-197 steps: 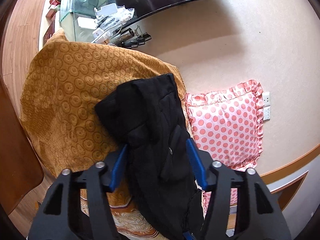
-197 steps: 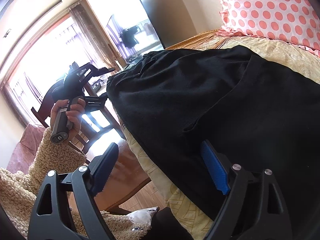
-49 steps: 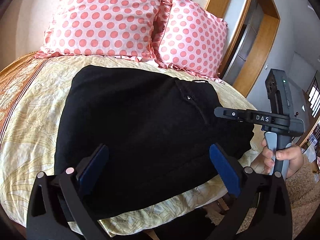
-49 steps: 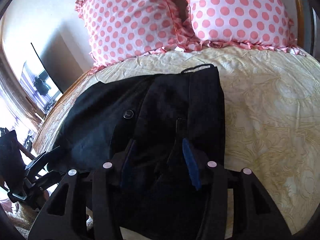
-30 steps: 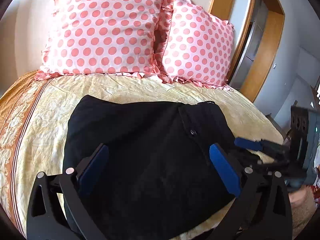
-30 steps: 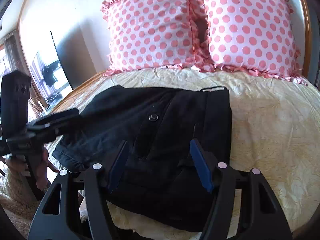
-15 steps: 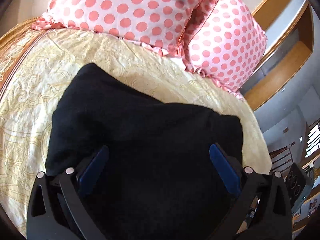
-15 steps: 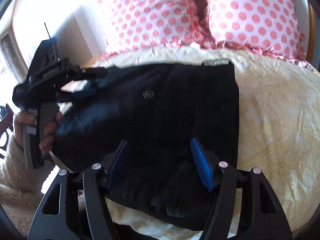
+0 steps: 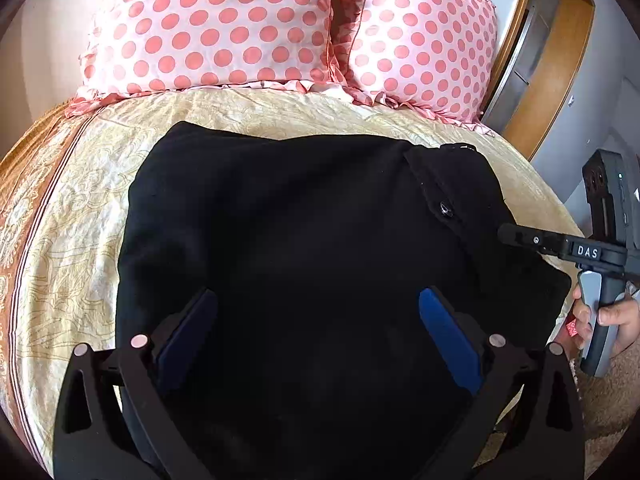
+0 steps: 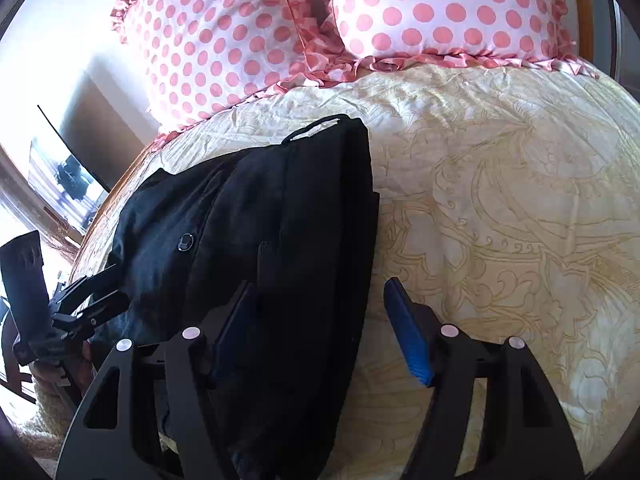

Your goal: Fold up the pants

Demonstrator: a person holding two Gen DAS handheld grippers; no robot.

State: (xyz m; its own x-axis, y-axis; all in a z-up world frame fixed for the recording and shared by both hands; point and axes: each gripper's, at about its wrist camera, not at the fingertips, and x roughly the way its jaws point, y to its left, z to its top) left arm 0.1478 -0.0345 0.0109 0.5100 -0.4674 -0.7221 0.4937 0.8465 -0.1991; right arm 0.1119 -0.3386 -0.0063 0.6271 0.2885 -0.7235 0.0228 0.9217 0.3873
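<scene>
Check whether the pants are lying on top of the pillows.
No, the pants lie flat on the bedspread, apart from both pillows at the head of the bed.

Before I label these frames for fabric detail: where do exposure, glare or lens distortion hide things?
Left wrist view: the folded black pants read as one flat dark mass with almost no crease detail, and fisheye bows the cream patterned bedspread into a dome. Right wrist view: the bright window area at far left is blown out, while the pants' button and seams show better.

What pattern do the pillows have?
Pink dots on white, with pink ruffled edges; the pillows show best in the left wrist view.
</scene>
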